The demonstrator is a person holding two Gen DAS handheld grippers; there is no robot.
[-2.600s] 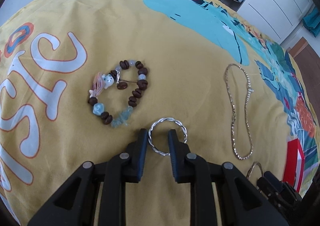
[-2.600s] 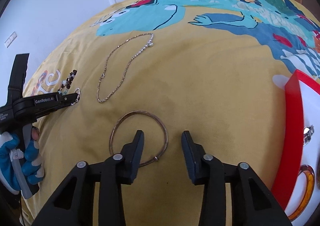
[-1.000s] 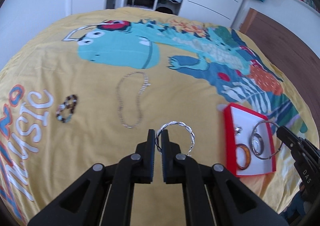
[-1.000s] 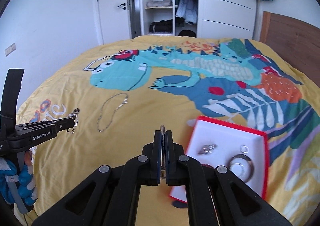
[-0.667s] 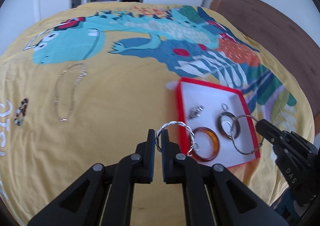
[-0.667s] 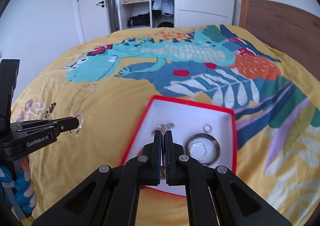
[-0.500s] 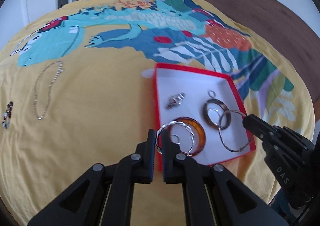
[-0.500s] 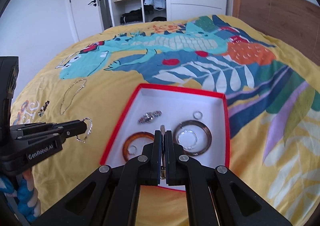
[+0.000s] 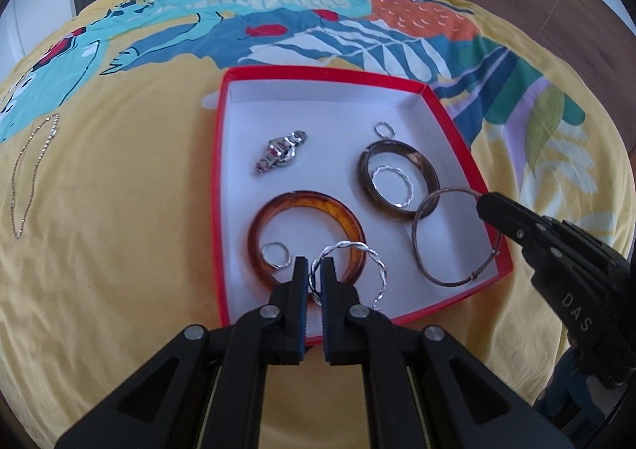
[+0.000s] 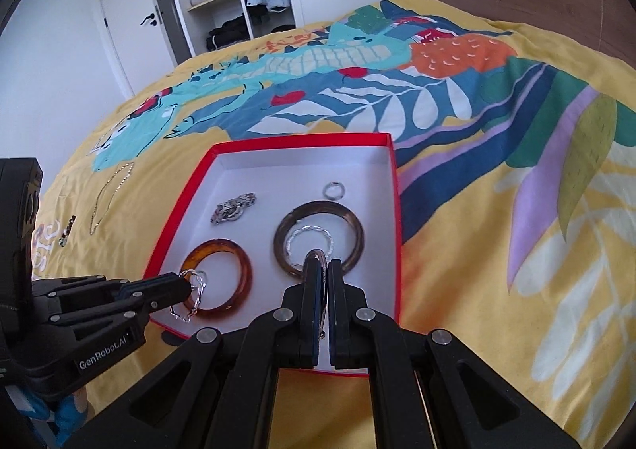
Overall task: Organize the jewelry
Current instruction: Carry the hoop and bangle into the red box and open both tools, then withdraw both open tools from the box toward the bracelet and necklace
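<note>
1. The left gripper [image 9: 314, 268] pinches a twisted silver bangle [image 9: 357, 250] over the near edge of the red box [image 9: 449, 115].
2. The right gripper [image 10: 322, 264] clamps a thin copper bangle [image 9: 437, 246]; only the left view shows its full loop, hanging over the box's right corner.
3. Ahead of both tongs, the box holds an amber bangle [image 9: 314, 202], a dark bangle [image 9: 417, 159], rings and a watch [image 9: 280, 153].
4. Far left, a chain necklace [image 9: 28, 175] lies on the bedspread [image 9: 119, 210].

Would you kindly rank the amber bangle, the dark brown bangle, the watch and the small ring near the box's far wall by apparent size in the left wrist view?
1. amber bangle
2. dark brown bangle, slightly smaller, though it lies farther away
3. watch
4. small ring
</note>
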